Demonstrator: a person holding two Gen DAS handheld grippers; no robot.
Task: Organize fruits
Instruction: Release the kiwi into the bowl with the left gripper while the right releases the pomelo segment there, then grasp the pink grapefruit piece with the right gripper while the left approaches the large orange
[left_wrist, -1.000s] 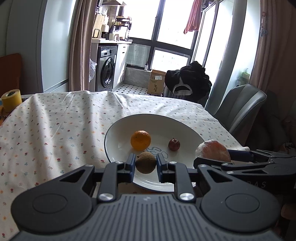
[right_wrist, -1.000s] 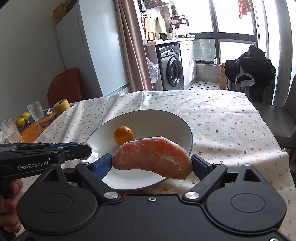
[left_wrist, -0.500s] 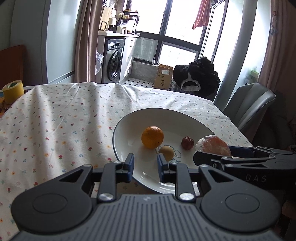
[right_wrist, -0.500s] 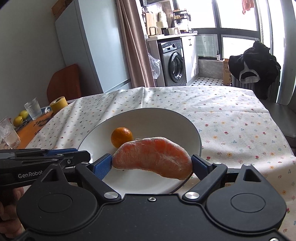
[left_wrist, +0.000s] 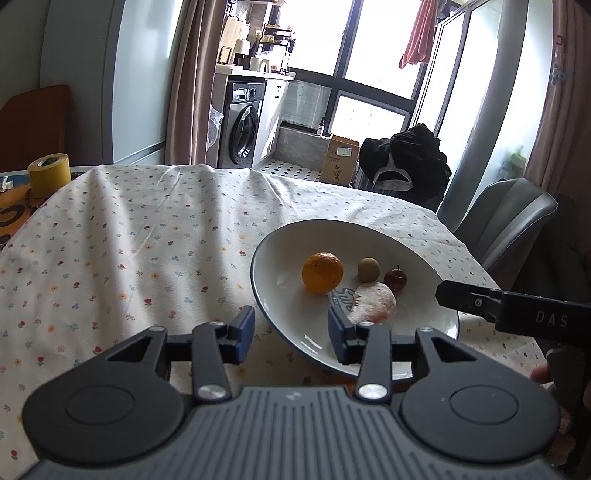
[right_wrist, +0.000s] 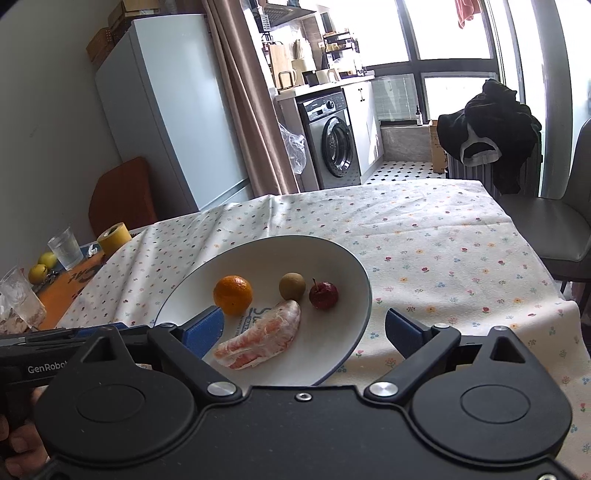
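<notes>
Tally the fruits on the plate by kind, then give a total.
Orange: 1
Small brown round fruit: 1
Small red fruit with stem: 1
Peeled citrus segment: 1
Total: 4, all on the plate

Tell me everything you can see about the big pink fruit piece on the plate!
The pink fruit piece is a peeled citrus segment, curved like a crescent, with orange-pink flesh under whitish, stringy pith. It lies flat on the white plate, near the front, partly over some blue printed writing. Its narrow end points toward the small brown fruit and the little red fruit; the orange sits just beside it. No gripper holds it.
</notes>
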